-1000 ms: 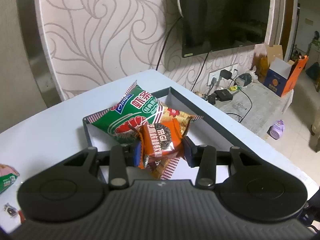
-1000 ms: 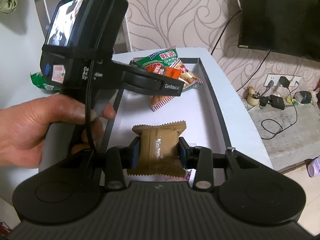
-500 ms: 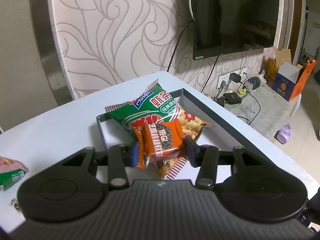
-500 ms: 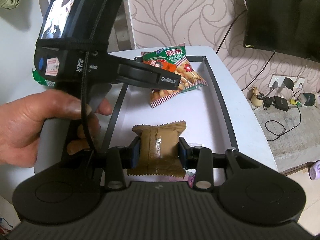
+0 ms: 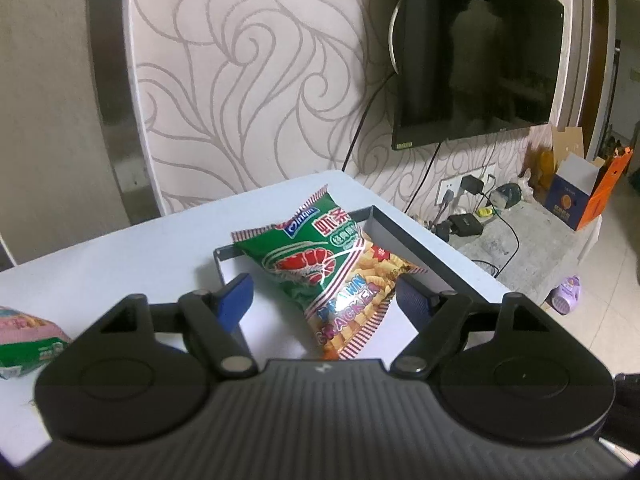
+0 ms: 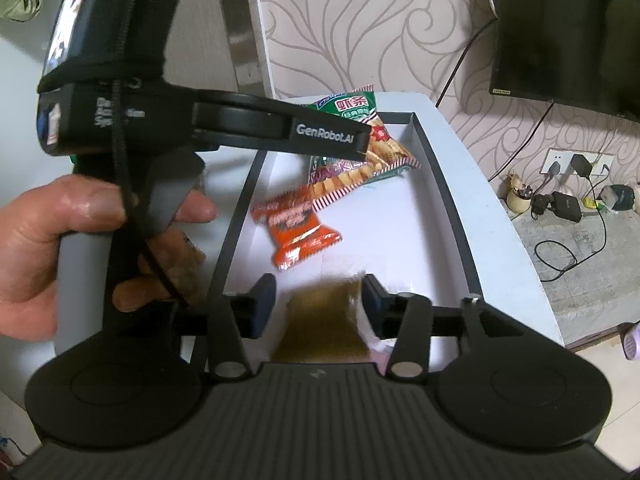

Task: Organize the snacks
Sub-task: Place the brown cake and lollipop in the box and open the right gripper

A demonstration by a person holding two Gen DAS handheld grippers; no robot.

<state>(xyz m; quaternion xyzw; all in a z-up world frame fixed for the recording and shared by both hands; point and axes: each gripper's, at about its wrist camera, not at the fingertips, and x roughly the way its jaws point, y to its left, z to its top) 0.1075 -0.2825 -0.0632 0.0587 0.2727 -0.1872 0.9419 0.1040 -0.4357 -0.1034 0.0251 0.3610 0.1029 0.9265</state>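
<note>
**Both grippers letting go over the snack tray**

Left gripper [image 5: 324, 292] has its jaws opening, spread wide with nothing pressed between the 2 blue pads; past them, in the left wrist view, the green prawn cracker bag [image 5: 320, 264] lies across the far corner of the dark-rimmed tray [image 5: 416, 240], its upper end leaning over the far rim. Off to that gripper's left, outside the tray, a pink and green packet [image 5: 28, 344] rests on the white table [image 5: 120, 256].

From the right wrist view, a hand [image 6: 60, 240] grips the left tool's grey handle, and its black arm reaches over the tray's left rim toward the cracker bag [image 6: 360, 152]. Just below the arm's tip, an orange-red packet [image 6: 298, 226] lies flat on the tray floor, touching the near edge of the cracker bag and free of any finger.

Right gripper [image 6: 318, 304] is opening its jaws too. A brown packet [image 6: 324, 324] sits blurred between them: the left pad stands clear of it, and the right pad is at its edge, though whether it presses cannot be told. The packet hangs over the near end of the tray [image 6: 452, 200], closest to that gripper.

Beyond both tools a dark television [image 5: 476, 60] hangs on the swirl-patterned wall.
</note>
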